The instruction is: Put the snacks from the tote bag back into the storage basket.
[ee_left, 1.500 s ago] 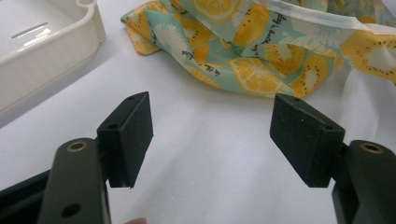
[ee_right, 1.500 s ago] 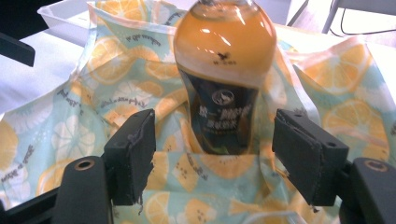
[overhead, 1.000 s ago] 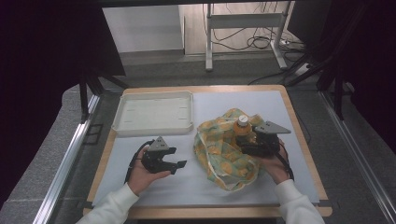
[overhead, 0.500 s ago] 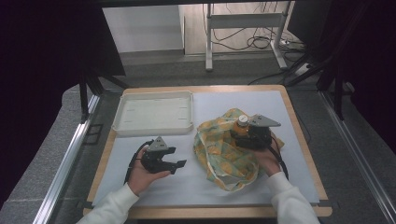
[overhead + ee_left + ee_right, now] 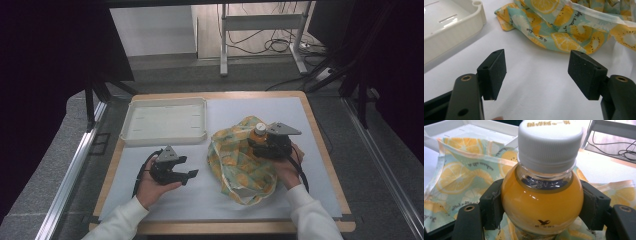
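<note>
We see a small round plastic bottle of orange juice (image 5: 541,202) with a ridged white screw cap (image 5: 550,143). It stands upright, and its smooth fat belly is squeezed between the two black rubbery pads of the right gripper (image 5: 541,207), which is closed tight on it. The bottle sits on top of a soft crumpled cloth bag (image 5: 240,162) printed with yellow lemon slices (the cloth looks thin and wrinkly). The bag lies on the right half of the flat white table mat (image 5: 200,200). The left gripper (image 5: 537,72) rests low on the mat, near the bag's left edge, its square pads wide apart and holding nothing. Behind it sits a shallow cream plastic tray (image 5: 165,121) with rounded corners.
</note>
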`<state>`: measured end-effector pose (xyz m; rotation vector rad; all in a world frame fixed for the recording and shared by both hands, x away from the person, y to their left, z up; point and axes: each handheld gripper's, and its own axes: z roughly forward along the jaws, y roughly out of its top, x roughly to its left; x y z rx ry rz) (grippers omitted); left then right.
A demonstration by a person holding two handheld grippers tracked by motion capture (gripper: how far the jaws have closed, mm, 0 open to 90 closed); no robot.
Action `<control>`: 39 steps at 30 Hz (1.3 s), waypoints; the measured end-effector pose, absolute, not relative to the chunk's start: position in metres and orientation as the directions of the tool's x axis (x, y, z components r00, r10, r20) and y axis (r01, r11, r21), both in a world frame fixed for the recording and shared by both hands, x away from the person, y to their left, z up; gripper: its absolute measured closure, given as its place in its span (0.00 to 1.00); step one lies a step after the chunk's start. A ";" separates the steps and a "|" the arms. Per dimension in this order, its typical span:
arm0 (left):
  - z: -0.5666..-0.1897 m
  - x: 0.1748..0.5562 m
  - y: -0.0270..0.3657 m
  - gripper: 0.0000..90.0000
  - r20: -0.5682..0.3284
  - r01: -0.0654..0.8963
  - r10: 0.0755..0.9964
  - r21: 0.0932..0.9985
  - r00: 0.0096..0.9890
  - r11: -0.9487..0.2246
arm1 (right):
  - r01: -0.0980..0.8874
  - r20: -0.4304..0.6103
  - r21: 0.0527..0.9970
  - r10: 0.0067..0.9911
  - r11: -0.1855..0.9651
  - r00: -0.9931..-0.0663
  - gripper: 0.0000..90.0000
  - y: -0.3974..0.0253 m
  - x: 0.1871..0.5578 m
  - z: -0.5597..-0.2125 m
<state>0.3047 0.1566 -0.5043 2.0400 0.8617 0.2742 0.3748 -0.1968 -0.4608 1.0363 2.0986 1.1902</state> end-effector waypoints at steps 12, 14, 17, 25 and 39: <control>-0.508 0.306 0.154 0.34 -0.139 0.487 0.659 0.786 0.740 -0.381 | 0.317 -0.043 0.905 0.801 0.284 -0.597 0.34 -0.201 0.364 -0.440; -0.508 0.306 0.154 0.34 -0.148 0.489 0.657 0.788 0.739 -0.373 | 0.313 -0.041 0.907 0.800 0.281 -0.598 0.34 -0.201 0.362 -0.437; -0.508 0.306 0.155 0.34 -0.155 0.492 0.655 0.788 0.739 -0.369 | 0.301 -0.037 0.914 0.795 0.272 -0.605 0.34 -0.202 0.359 -0.432; -0.508 0.306 0.155 0.34 -0.152 0.493 0.655 0.786 0.740 -0.374 | 0.278 -0.025 0.929 0.791 0.244 -0.611 0.34 -0.206 0.352 -0.418; -0.508 0.304 0.153 0.34 -0.141 0.481 0.642 0.783 0.754 -0.394 | 0.245 -0.012 0.947 0.784 0.208 -0.620 0.34 -0.210 0.342 -0.396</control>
